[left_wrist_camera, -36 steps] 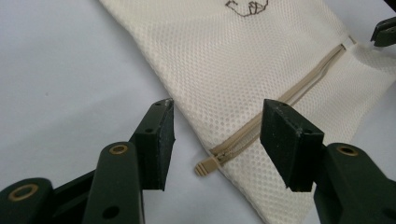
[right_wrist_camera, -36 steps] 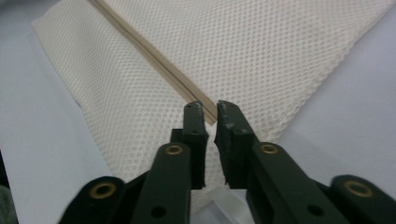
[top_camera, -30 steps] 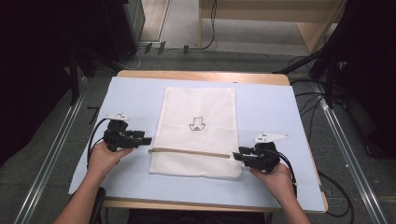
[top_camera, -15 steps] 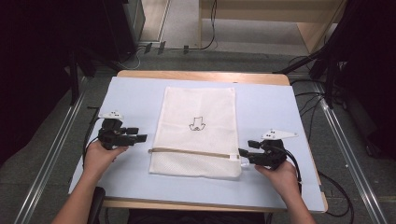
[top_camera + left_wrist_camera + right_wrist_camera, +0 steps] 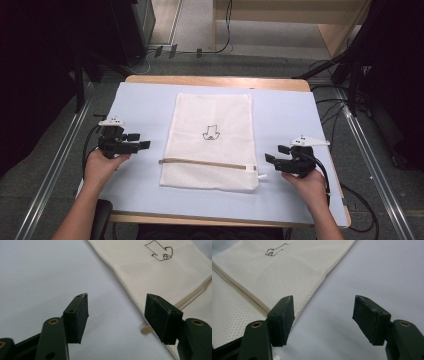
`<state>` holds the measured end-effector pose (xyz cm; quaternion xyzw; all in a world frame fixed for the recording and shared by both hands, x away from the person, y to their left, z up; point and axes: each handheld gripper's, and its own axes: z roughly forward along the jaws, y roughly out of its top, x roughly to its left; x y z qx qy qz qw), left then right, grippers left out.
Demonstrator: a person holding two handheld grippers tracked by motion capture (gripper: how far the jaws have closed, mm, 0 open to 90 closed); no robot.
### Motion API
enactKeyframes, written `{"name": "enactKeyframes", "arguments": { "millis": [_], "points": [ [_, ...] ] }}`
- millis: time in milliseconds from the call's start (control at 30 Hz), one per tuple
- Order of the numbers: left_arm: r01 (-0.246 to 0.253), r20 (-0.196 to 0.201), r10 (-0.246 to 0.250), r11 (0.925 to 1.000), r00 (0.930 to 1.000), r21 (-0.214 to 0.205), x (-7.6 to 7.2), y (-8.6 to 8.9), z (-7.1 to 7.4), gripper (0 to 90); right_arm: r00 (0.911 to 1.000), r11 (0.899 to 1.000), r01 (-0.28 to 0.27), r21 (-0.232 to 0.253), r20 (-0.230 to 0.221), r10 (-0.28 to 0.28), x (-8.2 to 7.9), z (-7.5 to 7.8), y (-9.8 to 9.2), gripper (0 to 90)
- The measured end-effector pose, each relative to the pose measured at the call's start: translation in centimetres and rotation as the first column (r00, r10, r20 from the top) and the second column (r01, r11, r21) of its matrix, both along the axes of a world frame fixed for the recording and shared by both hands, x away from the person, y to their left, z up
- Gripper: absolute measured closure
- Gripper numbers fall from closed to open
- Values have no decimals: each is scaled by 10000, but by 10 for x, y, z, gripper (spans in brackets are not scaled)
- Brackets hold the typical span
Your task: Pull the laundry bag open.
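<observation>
A white mesh bag (image 5: 212, 140) lies flat in the middle of the pale blue mat (image 5: 145, 107), with a small outline drawing (image 5: 211, 133) on it and a beige zipper (image 5: 207, 164) across its near part. My left gripper (image 5: 142, 141) stands open on the mat, to the left of the bag and apart from it; its view has the bag (image 5: 155, 272) and the zipper's end (image 5: 146, 329) beyond the jaws. My right gripper (image 5: 272, 154) stands open just right of the bag's edge (image 5: 287, 270), holding nothing.
The mat covers a wooden table (image 5: 215, 80). Metal rails (image 5: 60, 165) run along the floor on both sides, and cables (image 5: 350, 195) trail off the right. Dark equipment stands at the far left and right.
Both grippers have drawn outward, away from the bag's sides: the left one to the left, the right one to the right. The bag lies where it was.
</observation>
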<state>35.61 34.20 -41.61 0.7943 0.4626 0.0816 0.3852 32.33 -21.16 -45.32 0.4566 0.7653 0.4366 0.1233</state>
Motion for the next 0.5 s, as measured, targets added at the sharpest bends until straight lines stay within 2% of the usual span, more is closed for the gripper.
{"name": "enactKeyframes", "arguments": {
  "millis": [167, 500],
  "points": [
    [-58, -22, 58, 10000, 10000, 57, 1, 2, 0, 349, 9996, 9996, 293, -12, -21, -293, 2, -1, -6, 337],
    [-14, -180, 17, 9999, 9998, 168, 1, 1, -2, 340, 9992, 9992, 383, -106, -99, -384, 3, -3, -9, 329]
  ]
}}
